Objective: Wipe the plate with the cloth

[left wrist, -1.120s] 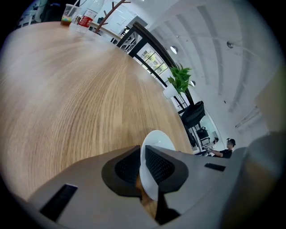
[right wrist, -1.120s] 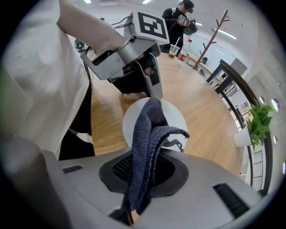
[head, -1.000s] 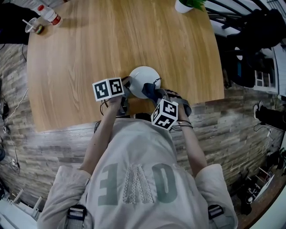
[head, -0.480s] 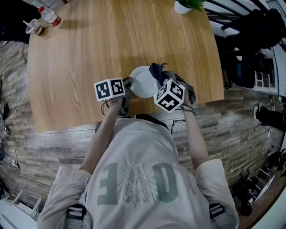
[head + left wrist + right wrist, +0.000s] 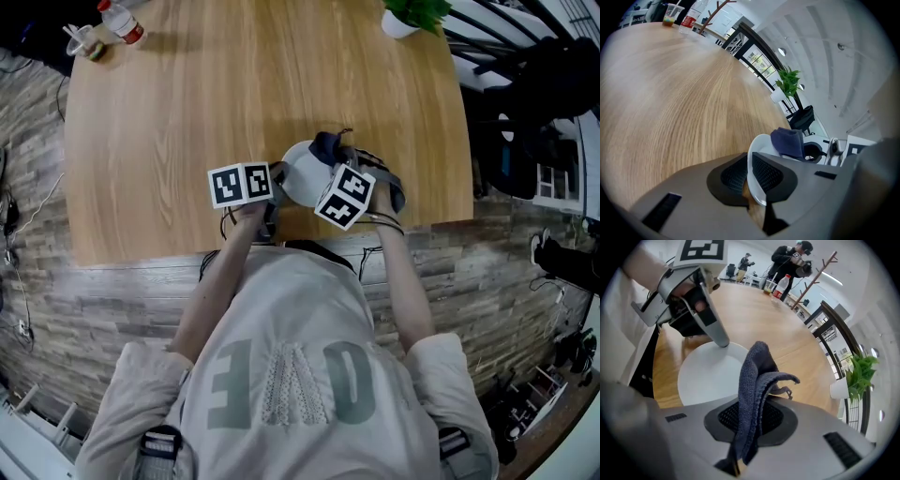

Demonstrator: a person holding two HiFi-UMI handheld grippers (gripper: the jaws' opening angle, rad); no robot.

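Plate (image 5: 300, 176): white, round, so no long axis. It sits at the near edge of the bench (image 5: 187, 112), face up towards the head camera. Can't tell if it's flat on the wood or tipped up a bit.

Left hand-held gripper (image 5: 277, 178) is clamped on the plate's left rim. In the left gripper view the rim (image 5: 757, 173) runs edge-on between the two pads, both pressing on it.

Right hand-held gripper (image 5: 336, 173) is closed on the cloth (image 5: 328, 148), which is dark blue and folded. In the right gripper view the cloth (image 5: 757, 376) comes straight out from between the pads. Its long axis runs along the jaws, and the free end flops over to the right. It's over the plate's right/far rim, and the open white face (image 5: 708, 376) lies to the left of it. From the left gripper view the cloth (image 5: 788, 142) is on the far rim, opposite the clamp.

Writing: the bottle (image 5: 122, 21) at the far left corner has a red label, too small to read, with a cup (image 5: 82, 42) beside it. The person's top (image 5: 281, 384) has big letters across it, roughly "E A O" as seen from the head camera. There's a potted plant (image 5: 412, 14) at the far right corner.
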